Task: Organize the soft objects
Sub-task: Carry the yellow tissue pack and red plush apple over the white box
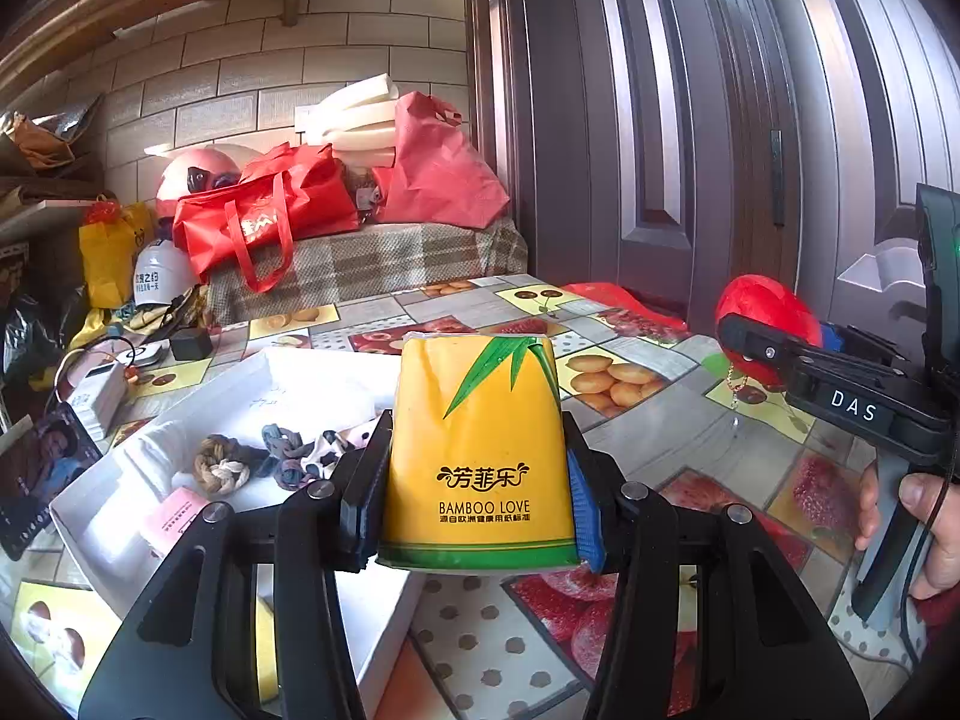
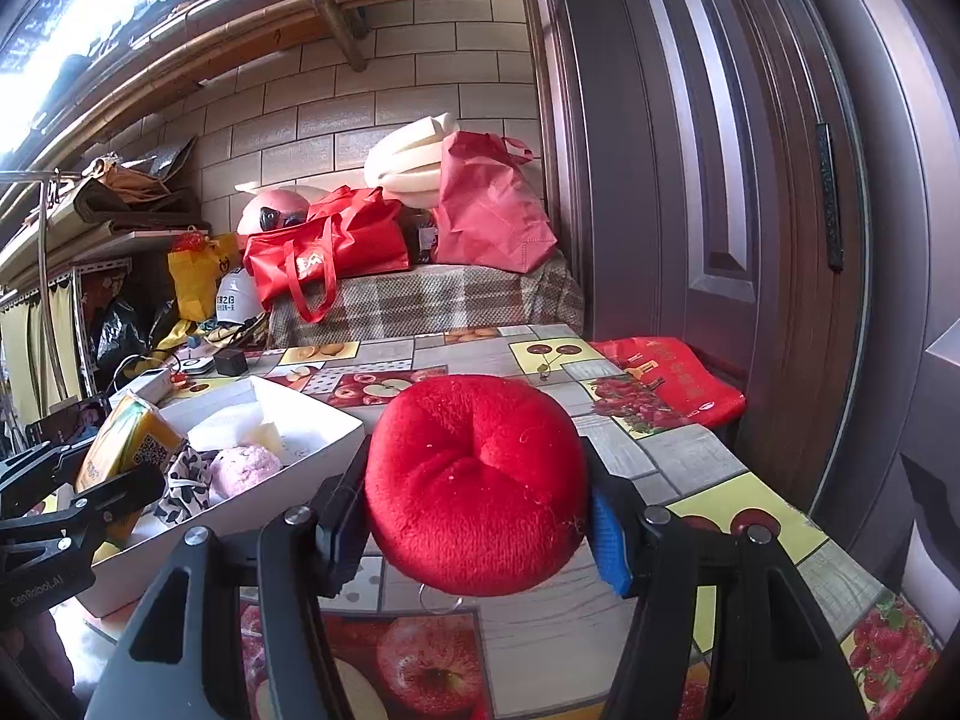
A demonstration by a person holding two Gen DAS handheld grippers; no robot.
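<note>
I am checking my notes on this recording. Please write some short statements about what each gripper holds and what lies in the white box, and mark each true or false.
1. The left gripper holds a yellow tissue pack. True.
2. The right gripper is open and holds nothing. False: it is shut on a red plush toy.
3. Hair scrunchies lie in the white box. True.
4. The red plush toy lies inside the white box. False: it is held outside it, over the table.

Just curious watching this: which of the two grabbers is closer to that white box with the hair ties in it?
Left. The left gripper, clamping the yellow tissue pack, hangs over the white box. The right gripper, squeezing the red plush, is off to the box's right.
</note>
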